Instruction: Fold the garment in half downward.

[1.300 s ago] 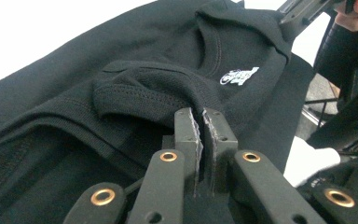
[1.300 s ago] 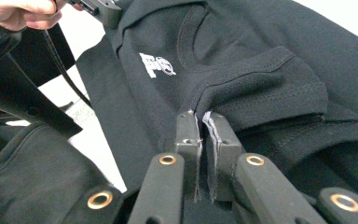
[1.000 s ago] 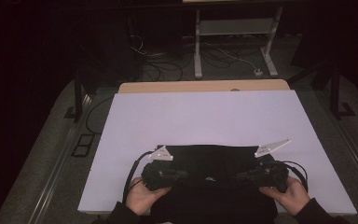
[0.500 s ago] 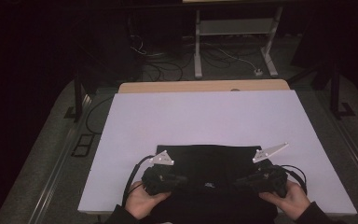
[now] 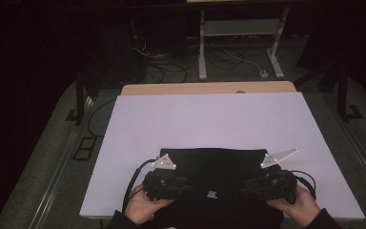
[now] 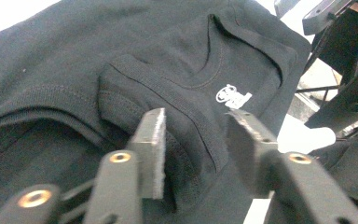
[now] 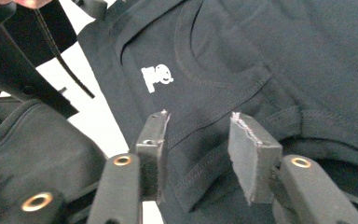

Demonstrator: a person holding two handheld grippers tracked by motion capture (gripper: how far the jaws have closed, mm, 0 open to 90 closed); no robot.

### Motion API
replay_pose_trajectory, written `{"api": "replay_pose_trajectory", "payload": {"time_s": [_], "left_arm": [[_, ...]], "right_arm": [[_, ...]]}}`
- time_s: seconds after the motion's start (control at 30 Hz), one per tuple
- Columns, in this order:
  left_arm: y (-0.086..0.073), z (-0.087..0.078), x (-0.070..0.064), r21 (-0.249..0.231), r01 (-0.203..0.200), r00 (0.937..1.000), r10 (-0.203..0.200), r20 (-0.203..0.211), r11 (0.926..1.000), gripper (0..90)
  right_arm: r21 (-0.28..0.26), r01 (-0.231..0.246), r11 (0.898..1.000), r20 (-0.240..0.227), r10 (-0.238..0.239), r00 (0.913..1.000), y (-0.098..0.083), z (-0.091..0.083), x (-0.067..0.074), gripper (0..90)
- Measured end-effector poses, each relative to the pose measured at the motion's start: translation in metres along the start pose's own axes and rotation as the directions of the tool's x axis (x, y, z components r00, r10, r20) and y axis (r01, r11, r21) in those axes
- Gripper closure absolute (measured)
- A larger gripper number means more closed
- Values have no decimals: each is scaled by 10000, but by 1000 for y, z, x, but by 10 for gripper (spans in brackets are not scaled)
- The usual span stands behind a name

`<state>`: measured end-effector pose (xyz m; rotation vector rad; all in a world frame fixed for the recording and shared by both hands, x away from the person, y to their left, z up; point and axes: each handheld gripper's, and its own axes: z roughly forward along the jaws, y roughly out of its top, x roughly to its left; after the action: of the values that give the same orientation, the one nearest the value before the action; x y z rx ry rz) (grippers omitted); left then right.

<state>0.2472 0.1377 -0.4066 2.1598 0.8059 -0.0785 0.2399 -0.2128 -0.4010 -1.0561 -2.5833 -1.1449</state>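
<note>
Table (image 5: 209, 119): we see a broad pale top, bare beyond the garment.
Garment (image 5: 209, 167): our black T-shirt lies folded flat at the near edge of the table, between the two hands, its collar toward us.
Handling: we judge it light, soft and limp; it will sag and unfold if lifted at one point, so we would take it at two matching spots by the shoulders, pinching the ribbed collar seam or the doubled folded edge.
Left gripper (image 6: 198, 135): its jaws have just been opening and now stand apart over the folded cloth beside the collar, pads off it.
Right gripper (image 7: 198, 140): likewise just opened, jaws apart above the collar's other side, holding nothing.
Logo (image 6: 233, 95): small white print inside the neck.
</note>
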Motion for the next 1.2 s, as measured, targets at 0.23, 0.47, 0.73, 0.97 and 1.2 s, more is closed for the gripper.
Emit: {"api": "replay_pose_trajectory", "payload": {"time_s": [0.23,0.47,0.73,0.97,1.2], "left_arm": [[3,-6,1,-255,-46,9997,40,-236,9997,399],[4,-11,6,-324,-181,9989,167,-438,9993,320],[10,-22,13,-594,-453,9987,437,-272,9972,184],[15,-29,22,-952,-496,9987,505,64,9942,83],[24,-34,29,-1072,-500,9987,511,71,9930,0]], "right_arm": [[-468,51,9989,83,-48,10000,3,-8,1,406],[-529,-67,9986,619,100,9980,8,-15,-4,239],[-496,36,9988,713,0,9975,11,-24,-10,135],[-556,23,9985,845,24,9964,18,-35,-16,0],[-589,-90,9982,997,148,9949,23,-43,-25,0]]}}
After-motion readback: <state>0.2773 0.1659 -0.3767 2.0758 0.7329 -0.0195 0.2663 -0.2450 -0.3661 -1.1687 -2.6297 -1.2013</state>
